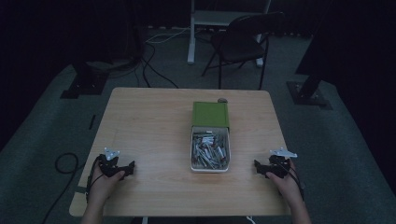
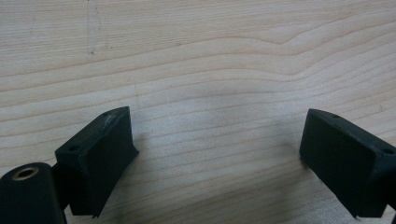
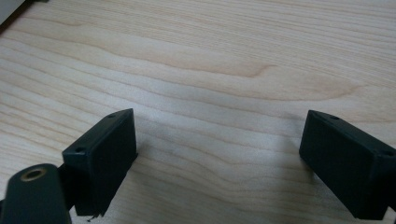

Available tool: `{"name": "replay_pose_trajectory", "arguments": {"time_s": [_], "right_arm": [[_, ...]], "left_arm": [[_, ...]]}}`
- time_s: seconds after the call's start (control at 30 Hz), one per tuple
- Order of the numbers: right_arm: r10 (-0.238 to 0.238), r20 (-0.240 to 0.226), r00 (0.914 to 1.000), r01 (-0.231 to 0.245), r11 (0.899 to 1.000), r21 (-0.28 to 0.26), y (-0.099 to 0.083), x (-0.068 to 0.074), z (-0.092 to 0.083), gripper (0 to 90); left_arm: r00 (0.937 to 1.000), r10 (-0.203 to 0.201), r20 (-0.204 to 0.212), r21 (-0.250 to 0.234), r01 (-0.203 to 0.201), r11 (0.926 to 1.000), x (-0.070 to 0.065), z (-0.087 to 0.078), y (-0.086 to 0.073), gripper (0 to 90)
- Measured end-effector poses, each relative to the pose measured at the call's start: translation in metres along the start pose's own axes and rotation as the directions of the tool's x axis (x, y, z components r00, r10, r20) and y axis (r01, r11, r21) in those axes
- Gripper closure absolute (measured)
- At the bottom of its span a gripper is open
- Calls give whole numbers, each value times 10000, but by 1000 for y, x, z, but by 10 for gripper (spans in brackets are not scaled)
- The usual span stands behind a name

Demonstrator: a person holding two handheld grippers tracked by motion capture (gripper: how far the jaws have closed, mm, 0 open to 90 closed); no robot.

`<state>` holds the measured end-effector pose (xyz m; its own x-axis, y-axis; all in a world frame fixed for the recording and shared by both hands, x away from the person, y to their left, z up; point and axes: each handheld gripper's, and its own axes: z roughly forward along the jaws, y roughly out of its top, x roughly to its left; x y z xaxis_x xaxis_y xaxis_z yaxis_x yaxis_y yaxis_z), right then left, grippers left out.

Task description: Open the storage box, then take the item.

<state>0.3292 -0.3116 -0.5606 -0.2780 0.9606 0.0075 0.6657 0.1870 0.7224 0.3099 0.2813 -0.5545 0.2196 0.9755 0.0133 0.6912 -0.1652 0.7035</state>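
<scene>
Pale wooden bench (image 1: 154, 140) carries a white tray (image 1: 210, 167) of small metal pieces, stiff and slippery, mid-bench; left gripper (image 1: 122, 171) and right gripper (image 1: 262, 169) rest wide open, empty; grasp one piece across its middle.

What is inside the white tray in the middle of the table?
The white tray holds a loose pile of small silvery metal pieces, too small to identify. The green cover hides its far end, so what lies under it cannot be seen.

The small metal pieces (image 1: 209, 151) in the white tray (image 1: 192, 154), between both tongs, cannot be identified. A small grey object (image 1: 222, 99) beyond them is half hidden by the green lid (image 1: 210, 115).
</scene>
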Motion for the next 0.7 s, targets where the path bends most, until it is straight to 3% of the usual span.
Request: {"name": "replay_pose_trajectory", "arguments": {"time_s": [0.47, 0.7], "right_arm": [[10, -58, 10000, -10, 10000, -6, -2, 4, -3, 107], [142, -540, 9984, -142, 9999, 13, 6, 12, -12, 128]], "left_arm": [[10000, -51, -59, 14, 51, 10000, -1, 0, 0, 104], [9999, -108, -100, 10, 108, 9999, -1, 0, 1, 104]]}}
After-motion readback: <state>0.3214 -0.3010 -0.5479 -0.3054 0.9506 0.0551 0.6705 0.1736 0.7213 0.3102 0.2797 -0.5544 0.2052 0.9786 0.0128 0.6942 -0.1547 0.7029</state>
